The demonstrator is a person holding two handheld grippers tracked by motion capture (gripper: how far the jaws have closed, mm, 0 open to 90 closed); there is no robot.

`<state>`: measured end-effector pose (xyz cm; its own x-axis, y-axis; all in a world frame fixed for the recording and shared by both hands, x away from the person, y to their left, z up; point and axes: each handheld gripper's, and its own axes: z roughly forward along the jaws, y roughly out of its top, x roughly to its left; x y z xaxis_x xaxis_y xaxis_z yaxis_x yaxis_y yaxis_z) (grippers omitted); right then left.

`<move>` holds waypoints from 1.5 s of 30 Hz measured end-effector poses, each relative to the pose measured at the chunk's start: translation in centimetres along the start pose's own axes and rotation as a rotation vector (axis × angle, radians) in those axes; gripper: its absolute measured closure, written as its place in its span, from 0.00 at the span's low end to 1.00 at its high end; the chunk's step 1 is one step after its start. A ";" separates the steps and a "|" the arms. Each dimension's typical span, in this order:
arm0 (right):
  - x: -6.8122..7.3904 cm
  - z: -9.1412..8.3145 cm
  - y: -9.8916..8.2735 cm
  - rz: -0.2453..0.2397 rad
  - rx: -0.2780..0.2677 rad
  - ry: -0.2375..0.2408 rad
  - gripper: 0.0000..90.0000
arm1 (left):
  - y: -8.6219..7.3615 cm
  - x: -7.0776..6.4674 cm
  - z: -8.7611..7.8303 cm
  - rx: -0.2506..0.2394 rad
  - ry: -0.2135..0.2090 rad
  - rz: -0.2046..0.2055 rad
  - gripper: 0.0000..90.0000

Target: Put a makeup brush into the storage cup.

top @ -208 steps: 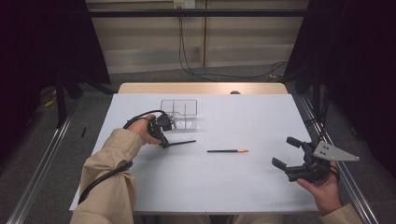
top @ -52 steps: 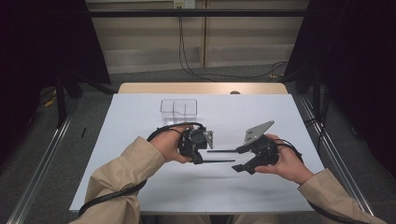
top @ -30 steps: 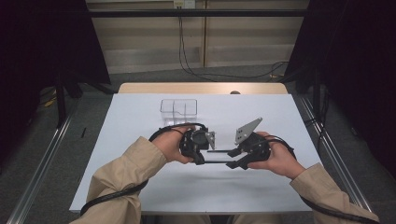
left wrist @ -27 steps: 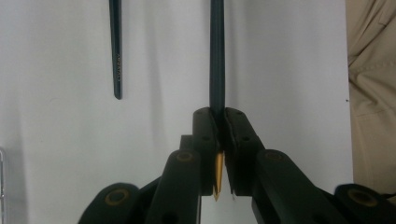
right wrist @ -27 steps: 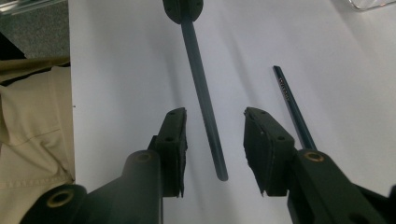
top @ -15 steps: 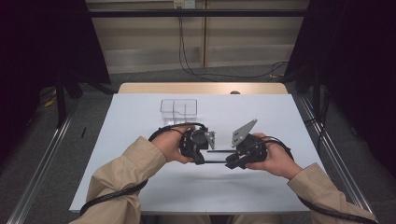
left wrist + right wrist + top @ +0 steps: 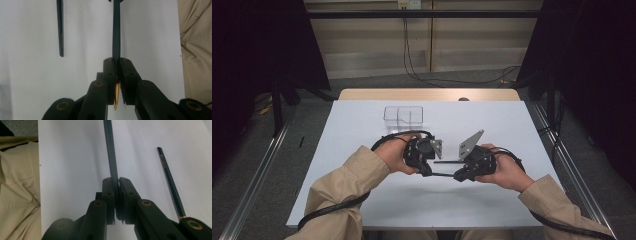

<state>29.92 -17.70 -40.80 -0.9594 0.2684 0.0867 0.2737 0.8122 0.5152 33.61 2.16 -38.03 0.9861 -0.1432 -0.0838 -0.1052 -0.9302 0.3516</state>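
Note:
A dark pencil [image 7: 442,175] hangs level just above the white table [image 7: 362,130], held at both ends. My left gripper [image 7: 428,172] is shut on its gold-tipped end; in the left gripper view the gripper [image 7: 116,61] pinches the pencil [image 7: 116,37], whose tip pokes back between the jaws. My right gripper [image 7: 458,176] has just been closing and is now shut on the other end; its own view shows the gripper [image 7: 116,181] clamped on the pencil [image 7: 111,150]. A second dark pencil [image 7: 446,161] [image 7: 61,27] [image 7: 168,177] lies flat on the table just beyond.
A clear plastic box [image 7: 403,114] with compartments stands at the back middle of the table. Tan sleeves [image 7: 197,50] [image 7: 17,175] reach in from the near edge. Black cables trail from both grippers along the forearms.
The right gripper's jaws have closed onto the free end of the pencil that the left gripper holds. Both hands have stayed where they were; much earlier the right hand was at the table's right edge.

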 end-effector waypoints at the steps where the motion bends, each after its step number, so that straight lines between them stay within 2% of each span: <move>1: 0.0 0.1 0.0 -0.003 0.005 0.003 0.93 | 0.0 0.0 0.0 -0.004 -0.001 -0.002 0.93; 8: 0.0 0.4 -0.3 0.012 0.009 0.013 0.93 | 0.0 0.2 -0.3 -0.024 -0.007 -0.001 0.93; 12: 0.1 0.8 -0.3 0.006 0.026 0.016 0.94 | 0.0 0.3 -0.6 -0.053 -0.006 -0.016 0.93; 15: 0.1 1.0 -0.3 0.008 0.020 0.011 0.95 | -0.1 0.5 -0.7 -0.049 -0.003 -0.014 0.93; 22: 0.0 1.4 -0.3 0.028 0.027 0.030 0.95 | -0.4 0.8 -1.0 -0.090 -0.010 -0.029 0.93; 25: 0.0 1.5 -0.2 0.021 0.026 0.027 0.95 | -0.5 0.9 -1.2 -0.101 -0.007 -0.032 0.93; 28: 0.1 1.6 -0.1 0.032 0.028 0.030 0.95 | -0.7 0.9 -1.2 -0.101 -0.007 -0.036 0.93; 36: 0.0 1.5 -0.1 0.017 0.023 0.020 0.95 | -0.7 0.9 -1.2 -0.111 0.000 -0.029 0.92; 42: -0.1 1.3 -0.3 0.018 0.015 0.010 0.95 | -0.8 1.0 -1.3 -0.131 0.003 -0.039 0.85; 45: 0.0 1.3 -0.4 0.025 0.016 0.008 0.95 | -1.1 1.0 -1.4 -0.143 0.010 -0.049 0.78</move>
<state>29.95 -17.35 -42.10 -0.9528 0.2845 0.1058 0.2983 0.8136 0.4991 34.93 3.49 -37.17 0.9909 -0.0951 -0.0948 -0.0386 -0.8780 0.4770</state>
